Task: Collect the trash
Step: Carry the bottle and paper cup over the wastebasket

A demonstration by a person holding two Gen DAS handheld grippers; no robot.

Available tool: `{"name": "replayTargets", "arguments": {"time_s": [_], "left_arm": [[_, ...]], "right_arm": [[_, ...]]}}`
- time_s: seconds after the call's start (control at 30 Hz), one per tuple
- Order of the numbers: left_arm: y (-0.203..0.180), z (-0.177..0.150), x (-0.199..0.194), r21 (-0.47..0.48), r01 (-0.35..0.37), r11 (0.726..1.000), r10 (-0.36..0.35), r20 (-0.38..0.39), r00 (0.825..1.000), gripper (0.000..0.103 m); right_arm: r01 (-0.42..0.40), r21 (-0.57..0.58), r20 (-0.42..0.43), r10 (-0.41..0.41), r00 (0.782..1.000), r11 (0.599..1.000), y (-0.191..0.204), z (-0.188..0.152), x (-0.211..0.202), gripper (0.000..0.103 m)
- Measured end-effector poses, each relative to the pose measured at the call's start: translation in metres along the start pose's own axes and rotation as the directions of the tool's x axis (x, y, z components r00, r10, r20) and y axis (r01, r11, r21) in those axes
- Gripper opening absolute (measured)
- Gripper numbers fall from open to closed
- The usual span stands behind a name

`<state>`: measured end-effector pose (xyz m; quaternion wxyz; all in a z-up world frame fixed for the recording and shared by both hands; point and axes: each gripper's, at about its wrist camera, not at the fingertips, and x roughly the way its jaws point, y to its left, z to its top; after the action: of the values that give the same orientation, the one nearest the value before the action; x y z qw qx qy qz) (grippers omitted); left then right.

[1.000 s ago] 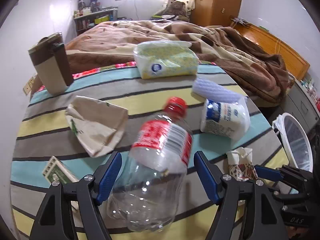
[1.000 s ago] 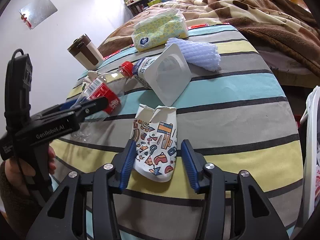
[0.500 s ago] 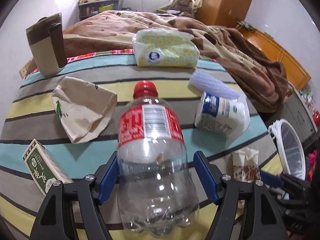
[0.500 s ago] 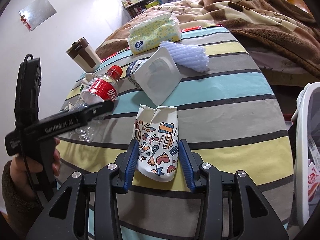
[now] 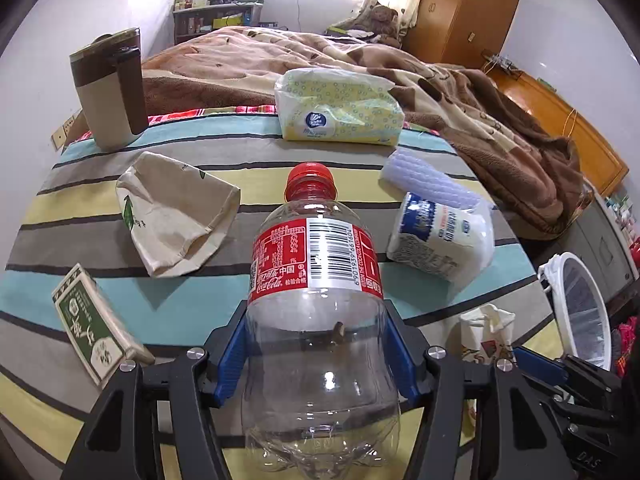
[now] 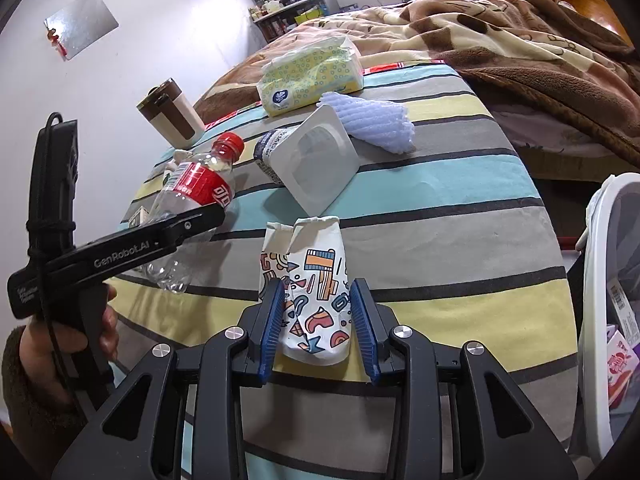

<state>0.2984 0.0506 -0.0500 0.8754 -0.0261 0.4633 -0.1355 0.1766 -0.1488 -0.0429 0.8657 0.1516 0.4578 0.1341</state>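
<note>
An empty clear plastic cola bottle (image 5: 316, 320) with red cap and red label lies on the striped surface (image 5: 420, 184), cap pointing away. Nearby lie a crumpled beige paper cup (image 5: 176, 216), a tipped white yogurt cup (image 5: 440, 240), a flattened patterned paper cup (image 6: 316, 292) and a green carton (image 5: 92, 328).

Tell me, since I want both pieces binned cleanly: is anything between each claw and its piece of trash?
Nothing visible. The left claw has just been closing, its pads against the clear plastic bottle. The right claw has just been closing around the crushed patterned paper cup, pads at its sides. The white bin stands to the right, off the striped cloth.
</note>
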Motion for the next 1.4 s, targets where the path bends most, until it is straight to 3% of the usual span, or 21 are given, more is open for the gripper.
{"name": "replayTargets", "arguments": {"time_s": [0.67,1.4], "left_arm": [[-0.026,-0.031,-0.072,-0.003,0.029,1.000,-0.029,0.133,0.991,0.062],[-0.121,-0.067,-0.118,0.106,0.111,0.988,-0.131,0.205,0.970,0.062]], "right_arm": [[0.002,-0.003,0.115,-0.002,0.993,1.000,-0.005,-0.009,-0.044,0.035],[0.077,0.088,0.271,-0.099,0.958,0.993,-0.061,-0.030,-0.126,0.035]]}}
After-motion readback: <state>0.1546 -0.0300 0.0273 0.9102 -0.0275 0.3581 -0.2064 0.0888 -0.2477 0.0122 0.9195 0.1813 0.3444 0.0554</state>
